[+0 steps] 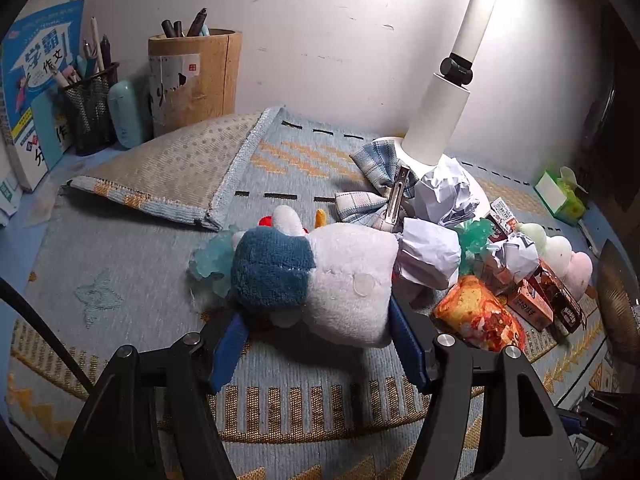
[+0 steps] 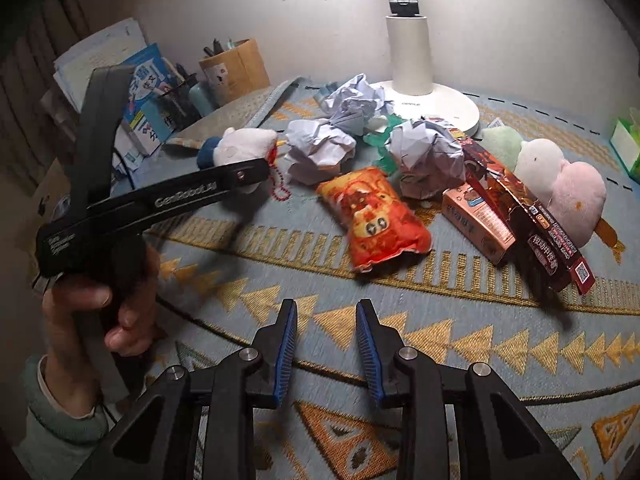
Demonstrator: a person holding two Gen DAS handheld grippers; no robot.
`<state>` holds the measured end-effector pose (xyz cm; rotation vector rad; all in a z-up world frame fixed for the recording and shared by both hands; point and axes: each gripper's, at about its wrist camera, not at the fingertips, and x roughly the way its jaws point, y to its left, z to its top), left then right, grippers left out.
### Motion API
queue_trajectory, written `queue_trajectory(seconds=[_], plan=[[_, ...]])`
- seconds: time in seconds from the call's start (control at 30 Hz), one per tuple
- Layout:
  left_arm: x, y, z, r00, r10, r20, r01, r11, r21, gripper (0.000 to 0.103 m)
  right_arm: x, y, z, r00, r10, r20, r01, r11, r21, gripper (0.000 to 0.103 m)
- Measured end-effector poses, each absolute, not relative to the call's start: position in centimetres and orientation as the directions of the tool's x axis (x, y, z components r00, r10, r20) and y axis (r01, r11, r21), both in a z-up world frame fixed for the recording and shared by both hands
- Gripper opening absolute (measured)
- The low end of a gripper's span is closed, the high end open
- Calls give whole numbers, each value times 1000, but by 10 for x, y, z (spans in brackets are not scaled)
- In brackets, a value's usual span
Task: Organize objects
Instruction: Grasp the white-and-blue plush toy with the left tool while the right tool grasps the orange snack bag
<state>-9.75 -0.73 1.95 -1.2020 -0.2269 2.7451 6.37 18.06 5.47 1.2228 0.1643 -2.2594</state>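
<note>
Early stage of sorting. The left gripper point(image 1: 316, 344) clamps a white-and-blue plush toy point(image 1: 320, 280) on the patterned mat point(image 1: 120, 264). The right gripper point(image 2: 326, 344) hovers empty, jaws narrowly parted. Crumpled paper balls point(image 2: 320, 148), an orange snack bag point(image 2: 374, 216) and cartons point(image 2: 480, 216) remain heaped by the lamp base point(image 2: 440, 100).

A pale blue woven mat point(image 2: 280, 280) with orange triangles and stripes covers the table, its far left corner point(image 1: 180, 160) folded back on itself. On it lie a white and blue plush toy point(image 1: 320, 280), three balls of crumpled paper point(image 2: 424, 156), an orange snack packet point(image 2: 376, 216), small cartons point(image 2: 476, 216), a checked hair bow point(image 1: 372, 184) and a pastel plush point(image 2: 560, 176). A white lamp base point(image 2: 440, 104) stands at the back. Beyond the fold stand a mesh pen cup point(image 1: 90, 108), a cardboard tube of pens point(image 1: 196, 80) and books point(image 1: 36, 80).
</note>
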Motion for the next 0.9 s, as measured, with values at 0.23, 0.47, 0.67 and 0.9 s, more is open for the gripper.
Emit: queue_trajectory(seconds=[0.23, 0.47, 0.67, 0.9], plan=[[-97, -9, 19, -674, 192, -713, -62, -977, -204, 64, 43, 190, 63, -528, -336, -780, 485, -873, 48, 61], [-100, -5, 18, -665, 195, -721, -73, -978, -197, 64, -7, 163, 42, -497, -279, -822, 513, -858, -19, 67], [-103, -3, 17, -658, 195, -727, -78, -978, -192, 64, -11, 170, 38, -529, -289, -798, 477, -879, 2, 52], [-102, -5, 18, -663, 199, -722, -75, -977, -201, 64, 31, 213, 61, -527, -387, -757, 438, -887, 148, 36]])
